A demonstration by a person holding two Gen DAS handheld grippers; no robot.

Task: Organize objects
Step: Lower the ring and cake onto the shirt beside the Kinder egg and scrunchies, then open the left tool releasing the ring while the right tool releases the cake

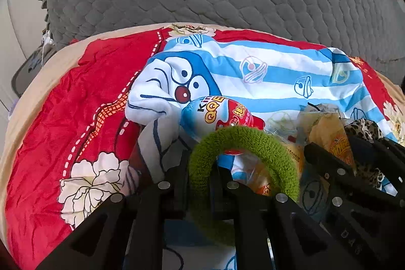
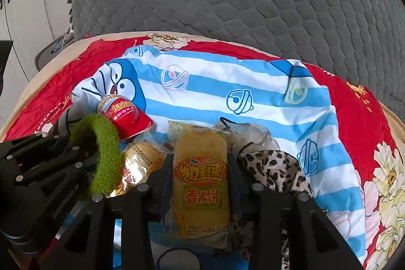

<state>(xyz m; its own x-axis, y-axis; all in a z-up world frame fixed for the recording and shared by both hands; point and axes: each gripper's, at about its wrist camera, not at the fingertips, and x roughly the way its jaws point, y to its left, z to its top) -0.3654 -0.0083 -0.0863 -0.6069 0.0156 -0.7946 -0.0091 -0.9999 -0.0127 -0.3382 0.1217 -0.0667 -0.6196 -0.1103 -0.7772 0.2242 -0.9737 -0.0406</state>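
I have the left gripper pinched tight on the fuzzy green loop hair scrunchie, and the right gripper clamped across the yellow cellophane rice-cracker packet, each held up off the blue-and-white striped cartoon-cat cloth, which I judge is so both can be sorted out of the small heap there. The packet reads 香米饼 with a printed date starting 2025. The red, white and blue plastic egg-shaped treat lying just behind the scrunchie shows "Kin" and "QQE", while a second clear-wrapped snack and a leopard-print fabric scrunchie wait beside the held packet.
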